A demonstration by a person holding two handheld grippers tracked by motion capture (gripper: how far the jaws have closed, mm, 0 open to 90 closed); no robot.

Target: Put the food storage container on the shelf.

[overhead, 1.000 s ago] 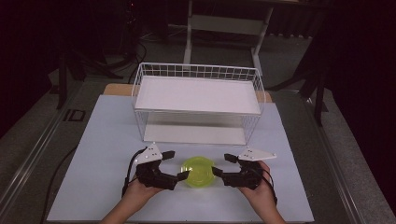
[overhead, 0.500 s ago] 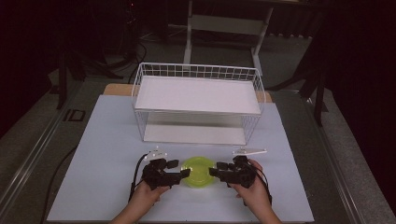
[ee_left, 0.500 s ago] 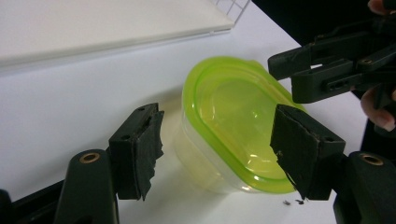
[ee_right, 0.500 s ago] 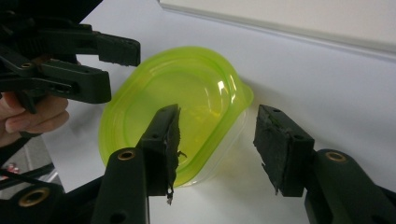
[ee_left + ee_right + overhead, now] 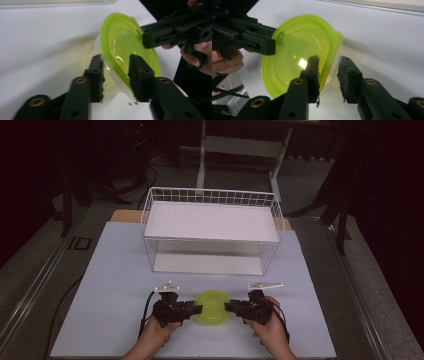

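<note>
A translucent lime-green bowl [image 5: 213, 306] [image 5: 127, 42] [image 5: 297, 62] rests on the white table near its front edge. My left gripper [image 5: 198, 309] [image 5: 115, 58] reaches in from the bowl's left. Its jaws have just been closing and straddle the wall, one pad inside and one outside, both touching it. My right gripper [image 5: 228, 307] [image 5: 329, 60] comes from the bowl's right and has also just been closing. Its inner jaw is inside the bowl, and a sliver of a gap shows between the wall and the outer pad.
A white wire rack [image 5: 210, 222] with an upper and a lower shelf stands behind the bowl at mid-table. The white table top [image 5: 115, 285] has bare room to the left and right. Its front edge runs just below the person's hands.
Both hands rolled so the grey top plates stand edge-on, and both sets of jaws moved in onto the bowl's rim and narrowed around it. The bowl has stayed in place.
</note>
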